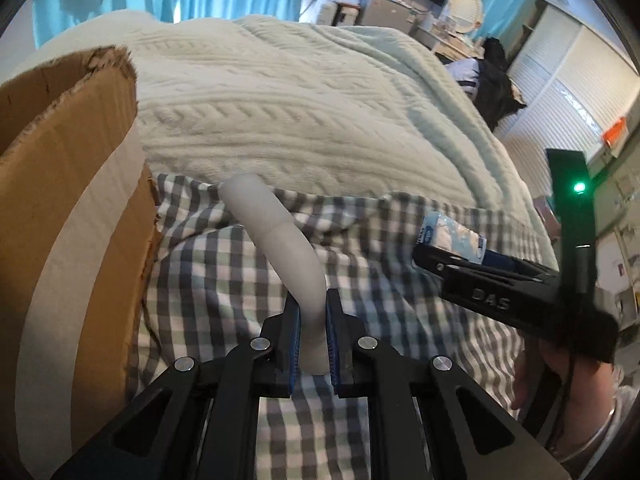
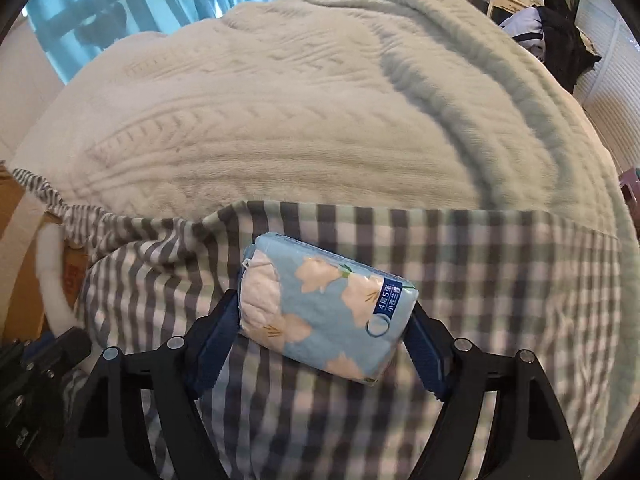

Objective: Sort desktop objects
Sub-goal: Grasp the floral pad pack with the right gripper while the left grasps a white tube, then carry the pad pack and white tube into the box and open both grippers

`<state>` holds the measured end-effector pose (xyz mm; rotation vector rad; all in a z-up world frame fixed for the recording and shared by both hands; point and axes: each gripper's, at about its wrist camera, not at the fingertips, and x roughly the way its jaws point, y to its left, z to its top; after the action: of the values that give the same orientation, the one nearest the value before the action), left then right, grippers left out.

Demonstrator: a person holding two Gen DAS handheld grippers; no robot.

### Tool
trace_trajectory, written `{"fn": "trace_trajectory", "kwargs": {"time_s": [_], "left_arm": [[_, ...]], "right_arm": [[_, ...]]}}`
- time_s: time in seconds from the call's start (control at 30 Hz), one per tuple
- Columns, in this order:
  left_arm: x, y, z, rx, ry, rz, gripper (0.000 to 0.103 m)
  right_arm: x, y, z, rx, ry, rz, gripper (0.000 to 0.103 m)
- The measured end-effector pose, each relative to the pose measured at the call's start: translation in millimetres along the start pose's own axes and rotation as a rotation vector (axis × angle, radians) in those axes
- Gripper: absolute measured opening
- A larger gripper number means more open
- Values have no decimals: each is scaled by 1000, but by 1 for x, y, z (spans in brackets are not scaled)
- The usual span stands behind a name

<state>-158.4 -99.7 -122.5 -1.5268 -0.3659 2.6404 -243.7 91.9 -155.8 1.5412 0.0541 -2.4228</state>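
My left gripper (image 1: pixel 313 312) is shut on a curved white rubbery tube (image 1: pixel 288 240), which arcs up and away over the checked cloth (image 1: pixel 224 276). My right gripper (image 2: pixel 326 312) is shut on a light blue tissue pack (image 2: pixel 324 308) with cream flowers, held just above the checked cloth (image 2: pixel 500 276). In the left wrist view the right gripper (image 1: pixel 496 276) shows at the right with the tissue pack (image 1: pixel 452 236) in it. In the right wrist view the white tube (image 2: pixel 50 280) shows at the far left by the box.
A brown cardboard box (image 1: pixel 60 200) with white tape stands at the left, close to the tube. A pale knitted blanket (image 1: pixel 300 100) covers the bed beyond the cloth. Cluttered furniture and a dark garment (image 1: pixel 496 88) lie at the far right.
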Motion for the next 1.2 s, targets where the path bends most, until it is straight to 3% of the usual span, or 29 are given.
{"fn": "trace_trajectory", "kwargs": {"time_s": [0.23, 0.43, 0.53, 0.63, 0.77, 0.9, 1.07, 1.2], "left_arm": [[-51, -28, -9, 39, -37, -121, 11], [-142, -31, -8, 90, -153, -215, 11], [-188, -15, -4, 91, -228, -195, 11], [-233, 15, 0, 78, -314, -126, 11], [-261, 63, 0, 48, -344, -3, 11], [-253, 104, -8, -1, -311, 84, 12], [-229, 137, -19, -13, -242, 117, 12], [-221, 147, -23, -9, -225, 154, 24]], "right_arm": [[-92, 10, -16, 6, -51, 78, 77], [-182, 55, -16, -32, -164, 151, 77], [-219, 91, -16, -71, -218, 191, 77], [-245, 135, -20, -132, -253, 240, 78], [-249, 198, -25, -231, -243, 296, 78], [-222, 254, -27, -322, -207, 312, 78], [-187, 277, -25, -335, -172, 324, 79], [-172, 282, -16, -311, -170, 367, 80]]}}
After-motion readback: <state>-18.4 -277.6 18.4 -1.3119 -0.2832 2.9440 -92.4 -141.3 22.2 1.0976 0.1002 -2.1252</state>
